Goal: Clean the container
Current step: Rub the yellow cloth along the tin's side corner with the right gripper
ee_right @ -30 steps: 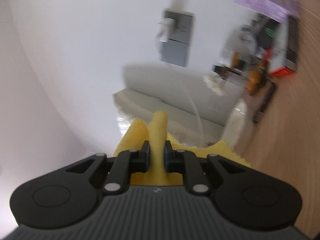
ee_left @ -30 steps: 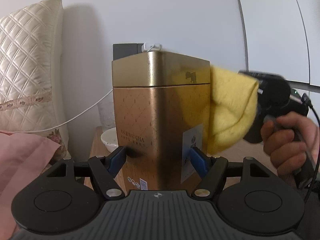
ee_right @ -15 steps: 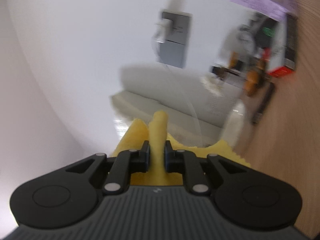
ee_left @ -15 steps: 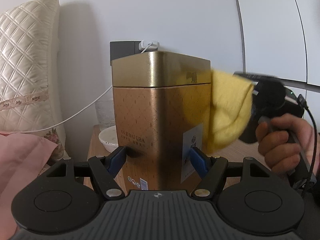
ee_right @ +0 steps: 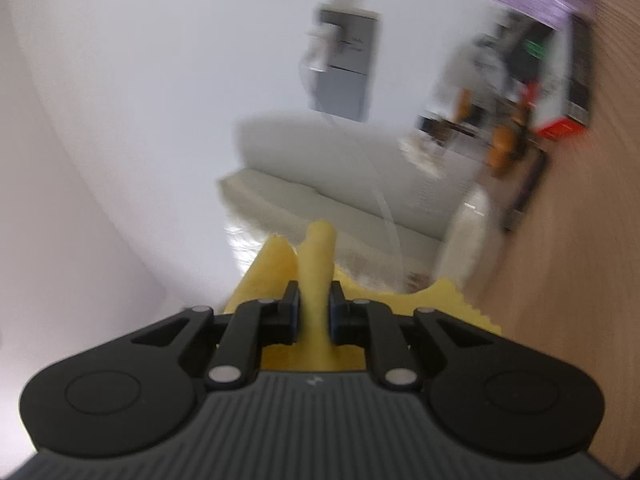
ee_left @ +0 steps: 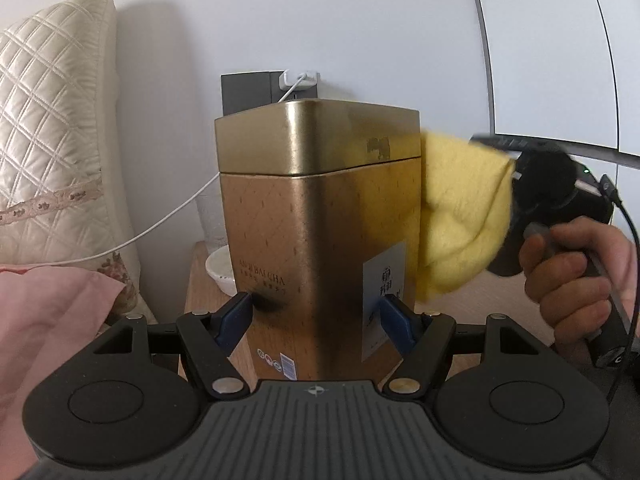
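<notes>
A tall gold tin container (ee_left: 316, 216) with a lid stands upright between the blue pads of my left gripper (ee_left: 316, 320), which is shut on its lower part and holds it above a wooden bedside table (ee_left: 200, 280). My right gripper (ee_right: 314, 312) is shut on a yellow cloth (ee_right: 316, 260). In the left wrist view the yellow cloth (ee_left: 460, 216) presses against the container's right side, with the right gripper and the hand behind it. The right wrist view is tilted and blurred.
A quilted cream pillow (ee_left: 52, 140) and pink fabric (ee_left: 48, 320) lie at the left. A white bowl (ee_left: 220, 268), a glass and a white cable running to a wall socket (ee_left: 256, 92) are behind the container. Boxes and small items (ee_right: 528, 92) sit on the wooden surface.
The yellow cloth and right gripper have slid slightly up and down along the container's right side. The container stays held in my left gripper, raised a little.
</notes>
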Demonstrator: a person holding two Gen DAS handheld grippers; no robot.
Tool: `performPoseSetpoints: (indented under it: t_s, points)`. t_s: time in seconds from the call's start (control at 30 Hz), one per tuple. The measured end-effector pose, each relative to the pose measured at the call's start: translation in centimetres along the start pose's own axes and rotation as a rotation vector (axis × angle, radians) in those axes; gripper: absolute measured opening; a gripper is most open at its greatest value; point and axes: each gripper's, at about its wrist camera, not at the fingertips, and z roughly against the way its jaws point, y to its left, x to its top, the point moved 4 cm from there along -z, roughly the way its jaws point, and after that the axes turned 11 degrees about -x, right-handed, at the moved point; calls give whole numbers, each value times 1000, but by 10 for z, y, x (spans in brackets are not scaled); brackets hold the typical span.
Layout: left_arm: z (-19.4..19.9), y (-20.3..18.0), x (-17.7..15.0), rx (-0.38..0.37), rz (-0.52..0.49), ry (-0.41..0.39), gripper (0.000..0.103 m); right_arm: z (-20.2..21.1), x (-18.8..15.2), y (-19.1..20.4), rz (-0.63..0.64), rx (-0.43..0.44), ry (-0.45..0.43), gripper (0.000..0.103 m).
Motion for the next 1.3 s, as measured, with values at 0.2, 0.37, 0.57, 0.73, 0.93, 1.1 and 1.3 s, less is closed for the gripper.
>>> performPoseSetpoints:
  t_s: [0.2, 0.37, 0.57, 0.73, 0.93, 1.1, 1.3]
  points:
    - [-1, -3, 1, 15, 28, -6, 74, -4, -2, -7, 2, -93, 22, 15]
    - [-4, 0, 3, 14, 30, 3, 74, 2, -1, -1, -27, 17, 20, 15]
    - [-4, 0, 4, 16, 10, 40, 75, 7, 0, 2, -16, 34, 22, 15]
    - [-6, 0, 2, 27, 5, 38, 75, 4, -3, -7, -23, -36, 35, 15]
    - [-6, 0, -3, 30, 12, 10, 75, 6, 4, 15, 2, -5, 34, 15]
    - [-5, -1, -6, 40, -28, -1, 73, -4, 14, 33, 31, 5, 35, 15]
    - [-1, 1, -13, 39, -3, -62, 73, -11, 1, -6, 7, -134, 88, 15]
